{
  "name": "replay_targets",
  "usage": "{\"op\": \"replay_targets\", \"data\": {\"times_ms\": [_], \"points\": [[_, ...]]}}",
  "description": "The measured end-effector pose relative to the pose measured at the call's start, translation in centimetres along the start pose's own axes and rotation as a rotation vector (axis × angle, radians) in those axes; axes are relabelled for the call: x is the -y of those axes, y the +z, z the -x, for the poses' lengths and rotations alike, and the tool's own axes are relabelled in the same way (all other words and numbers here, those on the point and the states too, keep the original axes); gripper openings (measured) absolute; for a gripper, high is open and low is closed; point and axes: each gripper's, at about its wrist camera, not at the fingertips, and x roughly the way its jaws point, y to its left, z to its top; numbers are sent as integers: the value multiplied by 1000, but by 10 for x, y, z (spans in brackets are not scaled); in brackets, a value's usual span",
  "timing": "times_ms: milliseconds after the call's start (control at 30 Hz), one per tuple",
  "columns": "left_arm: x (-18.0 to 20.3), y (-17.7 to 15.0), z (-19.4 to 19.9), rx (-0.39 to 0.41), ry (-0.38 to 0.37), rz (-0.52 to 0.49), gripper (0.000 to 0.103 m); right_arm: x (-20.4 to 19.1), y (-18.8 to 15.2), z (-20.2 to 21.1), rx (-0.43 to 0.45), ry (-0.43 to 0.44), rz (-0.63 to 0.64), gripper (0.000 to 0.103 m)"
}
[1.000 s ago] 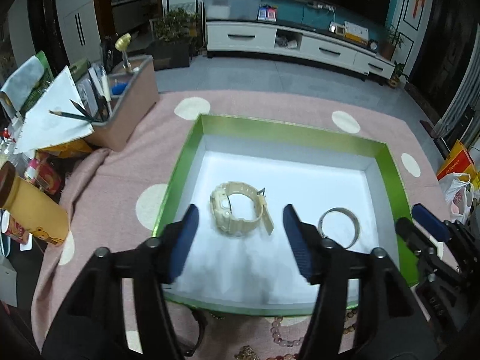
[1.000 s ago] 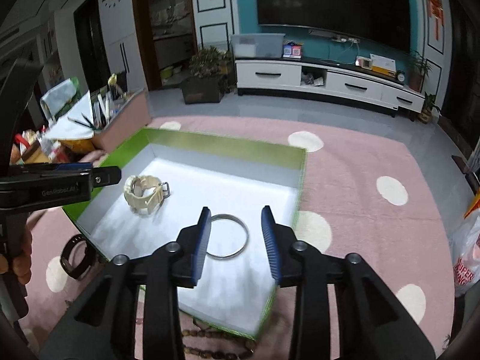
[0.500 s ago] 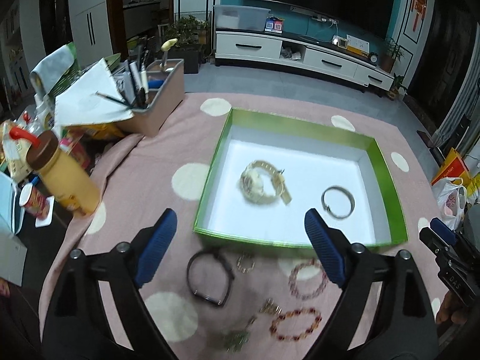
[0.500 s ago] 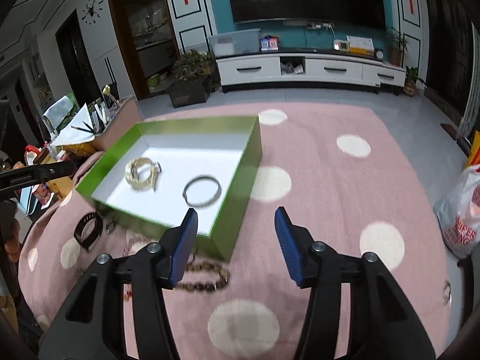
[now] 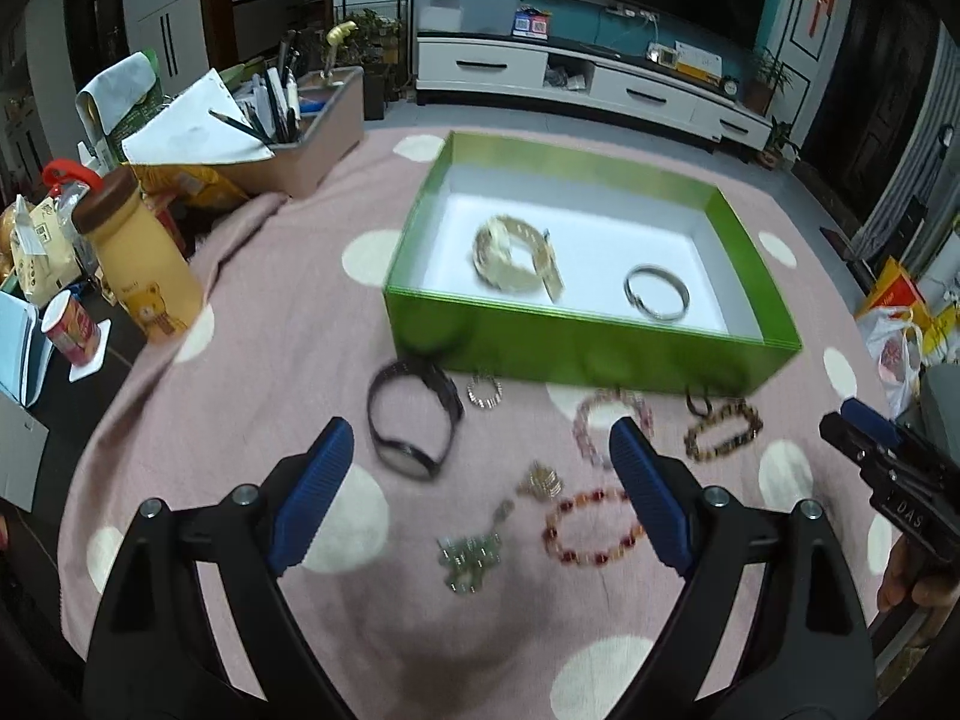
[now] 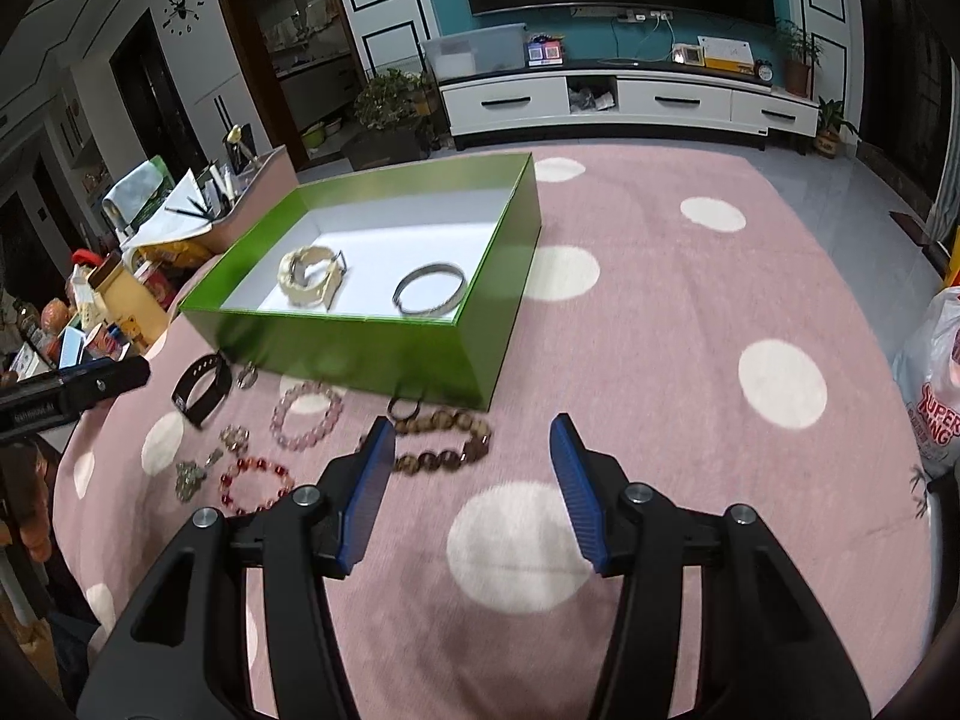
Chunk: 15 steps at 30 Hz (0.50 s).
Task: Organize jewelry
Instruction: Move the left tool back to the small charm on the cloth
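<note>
On a pink cloth (image 5: 288,324) with white dots, as seen from the left wrist, a green box (image 5: 588,348) is set, white inside. Within it a cream watch (image 5: 516,258) lies toward the left and a silver bangle (image 5: 655,292) toward the right, apart from each other. In front of the box's near wall a black watch (image 5: 411,420), a small silver ring (image 5: 484,391), a pale pink bracelet (image 5: 609,423) and a brown bead bracelet (image 5: 723,429) are spread on the cloth. Nearer the camera a red bead bracelet (image 5: 591,525), a small gold piece (image 5: 543,480) and a green pendant (image 5: 468,558) are laid. The left gripper (image 5: 477,498) is held above these pieces with its jaws spread wide and nothing between them. A yellow bottle (image 5: 141,258) with a brown cap is stood at the left edge.

From the right wrist, the green box (image 6: 372,354) is seen further off to the left, with the cream watch (image 6: 312,276) and silver bangle (image 6: 431,288) inside. The brown bead bracelet (image 6: 441,441) lies just beyond the left fingertip of the right gripper (image 6: 474,480), which is likewise spread open and empty over the cloth. The pale pink bracelet (image 6: 307,414), red bead bracelet (image 6: 255,483) and black watch (image 6: 201,387) are ranged further left. A plastic bag (image 6: 933,384) is glimpsed at the right edge.
</note>
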Motion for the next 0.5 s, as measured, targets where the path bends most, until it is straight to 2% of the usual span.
{"op": "replay_targets", "data": {"times_ms": [233,500], "points": [[13,-21,-11,-38,-12,-22,88,-5,-13,1,-23,13,2,54],[24,-25,-17,-47,-27,-48,88,-10,-17,-4,-43,20,10,54]]}}
